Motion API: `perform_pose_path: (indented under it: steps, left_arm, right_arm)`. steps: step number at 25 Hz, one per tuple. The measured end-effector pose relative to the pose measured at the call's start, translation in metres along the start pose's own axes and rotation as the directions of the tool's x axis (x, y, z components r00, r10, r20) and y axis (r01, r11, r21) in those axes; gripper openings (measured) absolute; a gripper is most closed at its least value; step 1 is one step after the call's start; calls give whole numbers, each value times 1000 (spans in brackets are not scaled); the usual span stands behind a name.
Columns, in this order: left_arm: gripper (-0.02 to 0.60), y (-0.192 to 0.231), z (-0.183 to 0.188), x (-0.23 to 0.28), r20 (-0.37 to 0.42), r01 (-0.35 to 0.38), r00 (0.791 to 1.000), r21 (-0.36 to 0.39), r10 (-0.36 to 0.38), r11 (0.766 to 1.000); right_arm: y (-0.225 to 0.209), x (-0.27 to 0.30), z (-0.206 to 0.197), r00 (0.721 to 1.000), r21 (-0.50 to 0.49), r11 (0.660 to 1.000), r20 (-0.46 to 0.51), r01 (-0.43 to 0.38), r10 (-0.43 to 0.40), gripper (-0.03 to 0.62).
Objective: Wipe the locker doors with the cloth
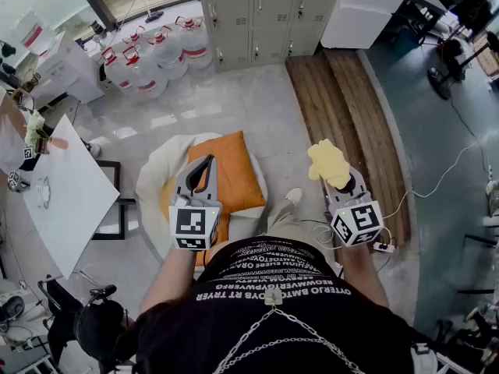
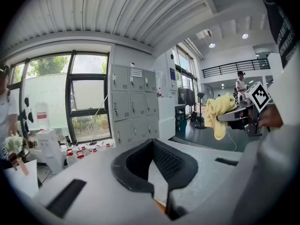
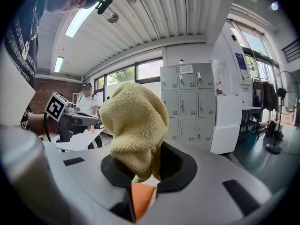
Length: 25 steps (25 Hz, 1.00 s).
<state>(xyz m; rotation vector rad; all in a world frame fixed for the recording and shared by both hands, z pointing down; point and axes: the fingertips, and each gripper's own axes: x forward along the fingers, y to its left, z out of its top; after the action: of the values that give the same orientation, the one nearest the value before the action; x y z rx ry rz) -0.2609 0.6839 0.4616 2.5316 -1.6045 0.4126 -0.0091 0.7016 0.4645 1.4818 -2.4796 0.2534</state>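
Grey lockers at twelve o'clock, well apart. Right gripper clamps the bunched yellow cloth. Left gripper closed, empty. Judgement: step closer, press the cloth's broad face flat against the doors, overlap strokes.

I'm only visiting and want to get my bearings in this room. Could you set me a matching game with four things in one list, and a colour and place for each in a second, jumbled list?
Things
1. cloth
2. cushion
3. water jugs
4. lockers

Descriptions
A. grey, at the far end of the room
B. orange, lying on the white round seat
C. yellow, pinched in the right gripper
D. red-capped, standing left of the lockers

Pairs: 1-C, 2-B, 3-D, 4-A
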Motion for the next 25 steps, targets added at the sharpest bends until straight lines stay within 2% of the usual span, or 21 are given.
perform_pose_path:
  steps: [5, 11, 17, 25]
  left_arm:
    - [5, 19, -2, -10, 30, 4, 1000, 17, -4, 1000]
    - [5, 32, -9, -6, 20, -66, 998, -12, 66, 998]
    - [6, -4, 12, 53, 19, -76, 997, -17, 76, 997]
    - [6, -47, 63, 143, 57, -111, 992, -33, 113, 993]
  right_arm:
    - [18, 9, 11, 999, 11, 1000, 28, 16, -17, 74]
    - [17, 45, 14, 999, -7, 999, 18, -38, 38, 75]
    - [-43, 53, 25, 997, -30, 997, 17, -75, 75, 75]
    - [-145, 76, 37, 995, -82, 992, 12, -98, 99, 75]
